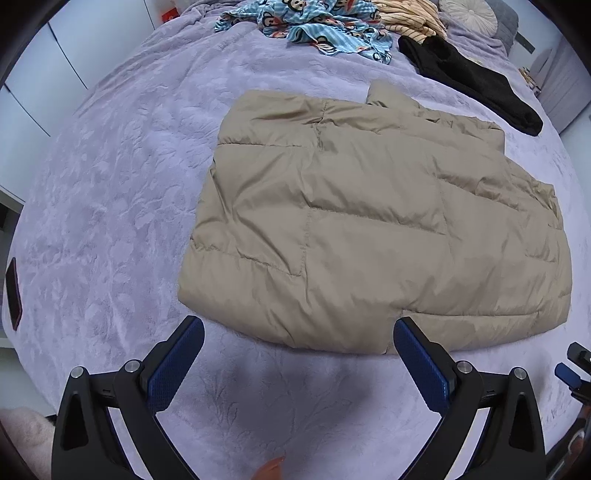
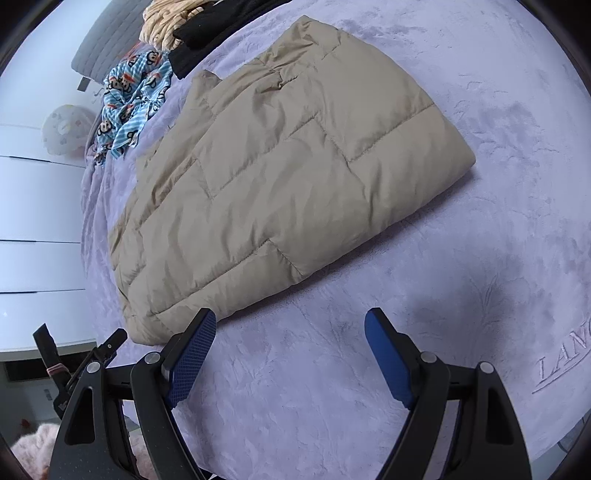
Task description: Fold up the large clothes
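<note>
While both grippers hover spread and empty, left gripper (image 1: 299, 341), right gripper (image 2: 290, 332), tan quilted jacket (image 1: 369, 221) folded flat, puffy, creased

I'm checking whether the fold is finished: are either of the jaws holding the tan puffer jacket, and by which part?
Nothing is held. The left gripper and right gripper both stand open over the bedspread, just short of the jacket's near edge.

Beyond the tan quilted jacket (image 1: 369, 229), the monkey-print garment (image 1: 314, 26) and the striped cream one (image 1: 410, 18) run off the top edge. The embroidered lettering (image 2: 565, 354) on the bedspread, to the jacket's right in the right wrist view, is cut off at the rim. An orange blur (image 1: 271, 467) below the jacket is unidentifiable.
</note>
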Demonstrator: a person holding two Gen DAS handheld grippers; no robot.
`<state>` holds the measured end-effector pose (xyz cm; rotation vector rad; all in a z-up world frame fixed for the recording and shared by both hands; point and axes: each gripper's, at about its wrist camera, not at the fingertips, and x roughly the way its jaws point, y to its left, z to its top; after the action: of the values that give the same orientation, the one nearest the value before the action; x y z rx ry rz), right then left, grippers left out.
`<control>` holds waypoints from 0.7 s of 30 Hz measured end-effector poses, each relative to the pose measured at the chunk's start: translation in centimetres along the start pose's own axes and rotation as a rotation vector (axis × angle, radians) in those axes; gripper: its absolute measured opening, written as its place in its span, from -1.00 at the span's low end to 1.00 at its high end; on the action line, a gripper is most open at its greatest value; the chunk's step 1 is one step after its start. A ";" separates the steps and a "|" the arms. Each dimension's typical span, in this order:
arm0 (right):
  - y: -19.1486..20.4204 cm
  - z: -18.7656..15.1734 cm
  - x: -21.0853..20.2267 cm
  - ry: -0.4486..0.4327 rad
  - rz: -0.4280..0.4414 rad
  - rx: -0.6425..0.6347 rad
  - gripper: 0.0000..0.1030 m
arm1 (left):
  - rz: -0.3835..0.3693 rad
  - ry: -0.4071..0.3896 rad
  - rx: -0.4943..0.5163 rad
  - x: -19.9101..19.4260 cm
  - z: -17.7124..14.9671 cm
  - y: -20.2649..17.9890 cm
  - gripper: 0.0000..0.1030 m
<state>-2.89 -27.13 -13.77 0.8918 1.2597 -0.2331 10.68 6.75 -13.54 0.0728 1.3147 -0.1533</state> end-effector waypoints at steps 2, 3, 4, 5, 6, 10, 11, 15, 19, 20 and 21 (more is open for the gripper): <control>-0.2 0.1 0.0 0.000 0.007 0.005 0.65 | 0.002 -0.001 0.007 -0.3 0.0 -0.2 1.00; -0.3 0.1 0.1 0.001 0.009 0.007 0.65 | 0.003 -0.003 0.012 -0.4 0.0 -0.3 1.00; -0.5 0.2 0.2 0.002 0.011 0.010 0.65 | 0.003 -0.004 0.015 -0.6 0.0 -0.3 1.00; -0.6 0.3 0.2 0.002 0.015 0.015 0.65 | 0.002 -0.002 0.015 -0.7 0.0 -0.3 1.00; -0.7 0.3 0.3 0.002 0.019 0.020 0.65 | 0.000 0.000 0.008 -0.7 0.0 -0.1 1.00; -1.4 0.4 0.6 0.007 0.036 0.056 0.65 | -0.023 0.011 -0.036 0.1 -0.3 0.8 1.00; -1.6 0.3 0.7 0.009 0.040 0.065 0.65 | -0.028 0.013 -0.047 0.3 -0.6 1.1 1.00; -2.1 0.2 0.8 0.008 0.041 0.068 0.65 | -0.117 0.078 -0.089 2.4 -1.5 2.5 1.00; -3.6 0.4 1.0 0.007 0.041 0.105 0.65 | -0.223 0.088 -0.175 3.5 -2.1 4.4 1.00; -4.0 0.5 1.1 0.006 0.044 0.119 0.65 | -0.252 0.083 -0.203 3.7 -2.2 5.1 1.00; -4.4 0.6 1.1 0.004 0.051 0.133 0.65 | -0.280 0.077 -0.233 3.8 -2.3 5.8 1.00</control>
<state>-4.76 -30.06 -16.76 1.0379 1.2338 -0.2773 10.27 12.57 -18.02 -0.3066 1.4070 -0.2355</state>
